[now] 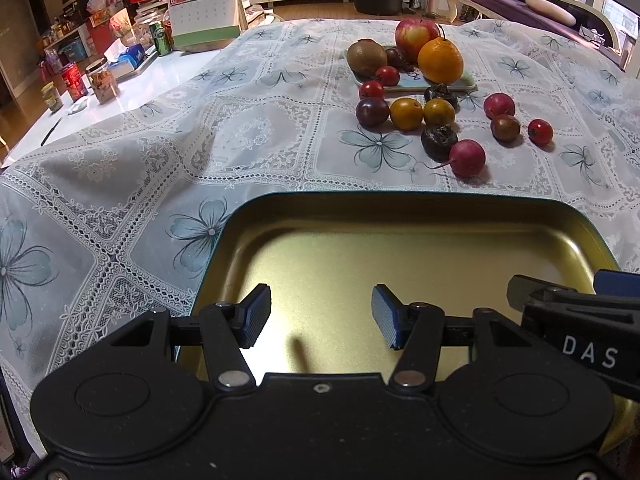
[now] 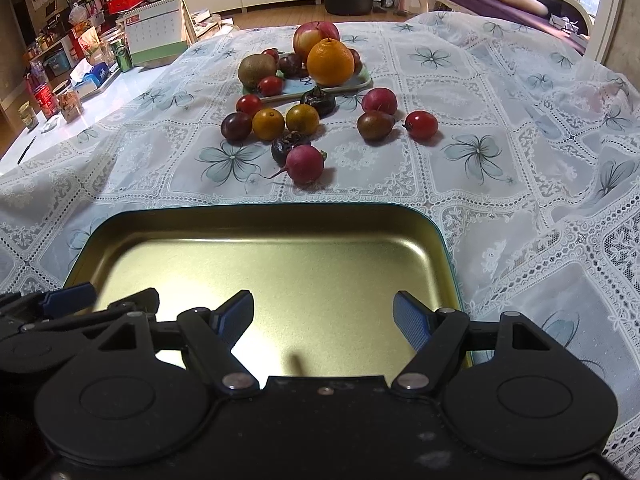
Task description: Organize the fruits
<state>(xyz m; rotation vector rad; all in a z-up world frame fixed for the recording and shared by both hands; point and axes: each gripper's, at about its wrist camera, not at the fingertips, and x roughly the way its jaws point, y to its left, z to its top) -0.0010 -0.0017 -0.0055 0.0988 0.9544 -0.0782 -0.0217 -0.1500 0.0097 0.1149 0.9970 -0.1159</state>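
An empty gold metal tray (image 1: pixel 400 216) (image 2: pixel 260 220) lies on the lace tablecloth close in front. My left gripper (image 1: pixel 321 316) is open and empty above the tray's near part. My right gripper (image 2: pixel 324 320) is open and empty beside it, over the same tray. Beyond the tray lie several loose small fruits: a pink radish (image 1: pixel 467 158) (image 2: pixel 305 164), two small oranges (image 1: pixel 406 113) (image 2: pixel 268 123), cherry tomatoes (image 1: pixel 540 132) (image 2: pixel 420 125) and dark plums (image 1: pixel 372 112) (image 2: pixel 236 126). Farther back a small plate (image 1: pixel 464 85) (image 2: pixel 360 82) holds an apple (image 1: pixel 414 36), a large orange (image 1: pixel 440 60) (image 2: pixel 330 61) and a kiwi (image 1: pixel 366 57) (image 2: pixel 257 70).
A desk calendar (image 1: pixel 202 16) (image 2: pixel 156 34) stands at the table's far left. Cans, jars and a tissue box (image 1: pixel 128 58) crowd the bare white strip at the left. The cloth is rumpled at the left (image 1: pixel 168 136) and right (image 2: pixel 580 92).
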